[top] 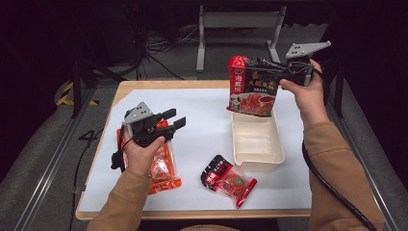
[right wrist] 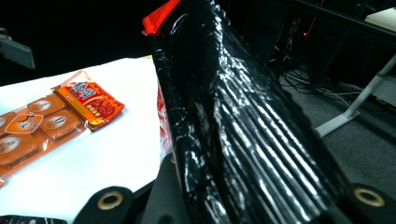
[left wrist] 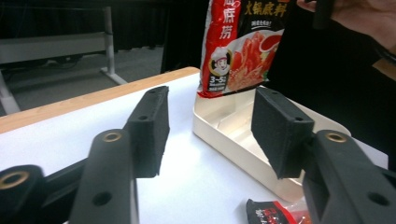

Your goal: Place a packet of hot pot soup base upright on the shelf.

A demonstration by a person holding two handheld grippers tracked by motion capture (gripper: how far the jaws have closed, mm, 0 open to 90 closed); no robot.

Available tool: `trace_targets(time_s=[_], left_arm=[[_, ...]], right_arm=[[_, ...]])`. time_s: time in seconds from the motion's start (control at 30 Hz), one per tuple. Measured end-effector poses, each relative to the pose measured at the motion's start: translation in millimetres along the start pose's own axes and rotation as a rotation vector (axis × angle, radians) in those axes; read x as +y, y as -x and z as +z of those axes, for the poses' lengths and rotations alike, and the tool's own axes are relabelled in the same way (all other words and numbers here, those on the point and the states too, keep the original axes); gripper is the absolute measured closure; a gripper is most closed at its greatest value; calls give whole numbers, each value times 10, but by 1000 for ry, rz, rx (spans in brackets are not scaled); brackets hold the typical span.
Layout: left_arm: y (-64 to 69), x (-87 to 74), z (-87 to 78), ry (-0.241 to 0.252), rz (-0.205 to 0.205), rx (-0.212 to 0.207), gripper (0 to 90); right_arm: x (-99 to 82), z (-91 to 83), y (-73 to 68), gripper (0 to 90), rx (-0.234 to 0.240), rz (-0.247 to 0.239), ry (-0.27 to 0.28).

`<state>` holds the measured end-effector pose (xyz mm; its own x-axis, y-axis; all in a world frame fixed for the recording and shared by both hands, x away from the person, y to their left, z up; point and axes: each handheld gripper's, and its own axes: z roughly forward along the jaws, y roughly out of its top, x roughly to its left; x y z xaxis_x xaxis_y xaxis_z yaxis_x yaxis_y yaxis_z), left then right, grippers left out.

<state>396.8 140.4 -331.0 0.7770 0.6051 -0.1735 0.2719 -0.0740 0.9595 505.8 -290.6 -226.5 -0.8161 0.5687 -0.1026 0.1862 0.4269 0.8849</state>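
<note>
A big red and black sauce pouch hangs upright above the far end of the cream tray. My right gripper is shut on the pouch's top right corner. In the right gripper view the glossy black pouch sits between the jaws. My left gripper hovers open at the table's left, nothing between its pads, and points toward the tray and the pouch. An orange snack packet lies under the left hand. A small red and black packet lies near the front edge.
A white sheet covers the wooden table. The table stops just beyond the tray. A grey metal frame and loose cables are on the floor behind. The orange packet lies flat on the sheet.
</note>
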Motion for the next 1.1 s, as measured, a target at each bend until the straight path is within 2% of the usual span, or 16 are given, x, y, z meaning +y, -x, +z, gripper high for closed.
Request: trace_targets(time_s=[0.2,0.47,1.1], left_arm=[[1,-6,9,-5,-3,0,479],[-8,-13,17,-10,-6,0,473],[-28,-27,30,-21,-18,20,410]], right_arm=[[-85,-1,70,810,-8,20,19],[-228,46,138,809,-9,14,25],[-466,181,161,798,4,29,12]])
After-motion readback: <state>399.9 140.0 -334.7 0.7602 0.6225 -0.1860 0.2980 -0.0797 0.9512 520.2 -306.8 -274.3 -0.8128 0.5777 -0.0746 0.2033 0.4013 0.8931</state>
